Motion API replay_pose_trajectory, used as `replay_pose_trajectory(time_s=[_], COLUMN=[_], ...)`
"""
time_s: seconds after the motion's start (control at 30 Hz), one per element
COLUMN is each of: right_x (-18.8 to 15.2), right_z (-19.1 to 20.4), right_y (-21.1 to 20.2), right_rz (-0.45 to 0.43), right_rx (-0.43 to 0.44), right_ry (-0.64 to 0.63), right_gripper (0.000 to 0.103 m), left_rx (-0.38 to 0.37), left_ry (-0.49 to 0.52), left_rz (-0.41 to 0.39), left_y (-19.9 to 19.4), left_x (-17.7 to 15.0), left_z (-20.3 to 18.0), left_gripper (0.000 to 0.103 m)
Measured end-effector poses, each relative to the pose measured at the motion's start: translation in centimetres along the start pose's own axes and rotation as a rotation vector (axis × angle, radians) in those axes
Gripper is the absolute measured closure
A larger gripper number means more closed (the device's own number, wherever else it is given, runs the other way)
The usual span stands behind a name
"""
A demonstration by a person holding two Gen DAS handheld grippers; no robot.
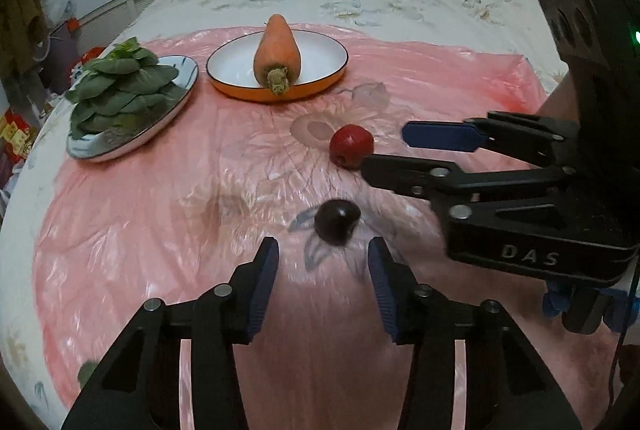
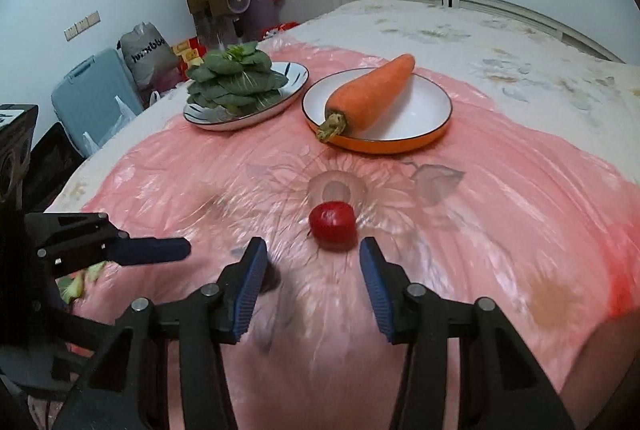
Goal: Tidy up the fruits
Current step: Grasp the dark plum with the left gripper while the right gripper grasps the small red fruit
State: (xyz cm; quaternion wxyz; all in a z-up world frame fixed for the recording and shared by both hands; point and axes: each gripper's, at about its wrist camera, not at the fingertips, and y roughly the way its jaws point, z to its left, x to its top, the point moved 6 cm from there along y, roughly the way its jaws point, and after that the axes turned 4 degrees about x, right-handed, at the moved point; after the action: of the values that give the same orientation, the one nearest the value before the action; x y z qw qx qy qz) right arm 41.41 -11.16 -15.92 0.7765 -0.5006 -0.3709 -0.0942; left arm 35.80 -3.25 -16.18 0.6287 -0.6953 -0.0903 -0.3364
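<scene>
A small red fruit (image 1: pixel 351 144) (image 2: pixel 333 224) and a dark purple fruit (image 1: pixel 337 221) lie on the pink sheet. My left gripper (image 1: pixel 323 250) is open, its tips just short of the dark fruit. My right gripper (image 2: pixel 313 250) is open, its tips just short of the red fruit; in the left wrist view it (image 1: pixel 394 149) reaches in from the right beside the red fruit. In the right wrist view the dark fruit (image 2: pixel 271 276) is mostly hidden behind my right gripper's left finger. A carrot (image 1: pixel 277 56) (image 2: pixel 370 94) lies on an orange-rimmed white plate (image 1: pixel 320 58) (image 2: pixel 424 118).
A patterned plate (image 1: pixel 120 142) (image 2: pixel 294 82) holds stacked green leaves (image 1: pixel 120 90) (image 2: pixel 236 80) left of the carrot plate. The pink sheet (image 1: pixel 160 210) (image 2: pixel 500 210) covers a floral bed. Bags, a suitcase (image 2: pixel 94 98) and a coat stand beyond the bed's left side.
</scene>
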Motion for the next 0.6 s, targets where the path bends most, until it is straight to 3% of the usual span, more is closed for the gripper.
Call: replay_pose_trajectory(time_s=[0.1, 0.2, 0.53, 0.6], right_x=[0.8, 1.0, 0.9, 0.7], right_z=[-0.6, -0.9, -1.0, -1.1], right_y=[0.8, 1.7, 3.8, 4.4], right_rz=[0.008, 0.035, 0.104, 0.130], right_rx=[-0.006, 0.000, -0.015, -0.021], right_ry=[0.008, 0.032, 0.021, 0.013], right_gripper=[0.035, 0.043, 0.047, 0.062], left_rx=[-0.014, -0.015, -0.037, -0.027], left_ry=[0.006, 0.020, 0.074, 0.092], left_rz=[0.015, 0.034, 0.097, 0.100], left_y=[0.7, 1.4, 3.5, 3.9], left_x=[0.7, 1.3, 1.6, 1.4], left_z=[-0.2, -0.3, -1.5, -1.7], left_gripper=[0.063, 0.068, 0.079, 0.079])
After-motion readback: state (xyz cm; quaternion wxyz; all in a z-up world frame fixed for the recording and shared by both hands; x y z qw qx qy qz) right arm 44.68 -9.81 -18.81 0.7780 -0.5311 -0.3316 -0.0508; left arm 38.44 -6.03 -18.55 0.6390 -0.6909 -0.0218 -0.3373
